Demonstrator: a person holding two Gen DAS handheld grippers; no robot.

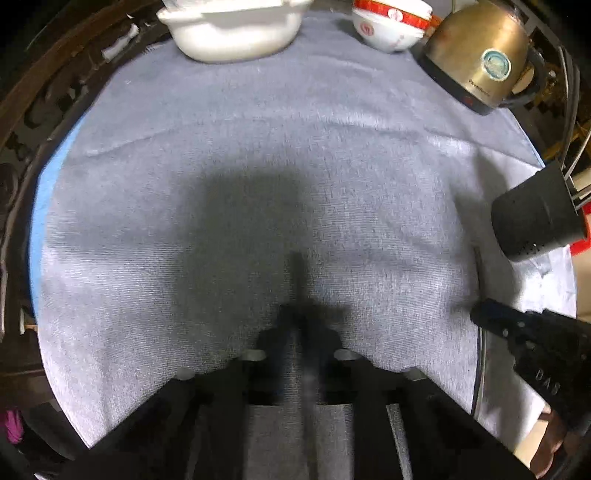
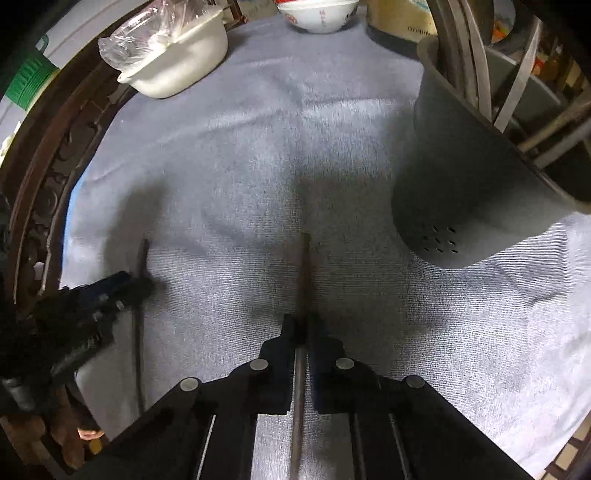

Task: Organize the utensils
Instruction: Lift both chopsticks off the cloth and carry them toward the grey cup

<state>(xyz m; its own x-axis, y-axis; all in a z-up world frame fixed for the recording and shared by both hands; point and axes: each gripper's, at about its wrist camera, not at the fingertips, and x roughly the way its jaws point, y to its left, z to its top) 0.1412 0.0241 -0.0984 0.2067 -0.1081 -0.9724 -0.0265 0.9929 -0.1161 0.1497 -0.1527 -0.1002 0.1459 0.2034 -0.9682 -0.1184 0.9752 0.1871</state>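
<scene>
Pinching a thin dark chopstick (image 2: 303, 280) apiece, both tools hang over the grey towel (image 1: 258, 147) on the tabletop. The right tool (image 2: 303, 325) has its jaws pressed onto its stick, which points far, toward the middle of the cloth. The left tool (image 1: 301, 317) grips a second chopstick (image 1: 297, 273) the same way, though that view is blurred. A dark perforated utensil holder (image 2: 472, 177), with utensils in it, stands to the right. A white pot (image 1: 232, 33), a bowl (image 1: 388, 29) and a brass kettle (image 1: 480, 59) sit at the far edge.
</scene>
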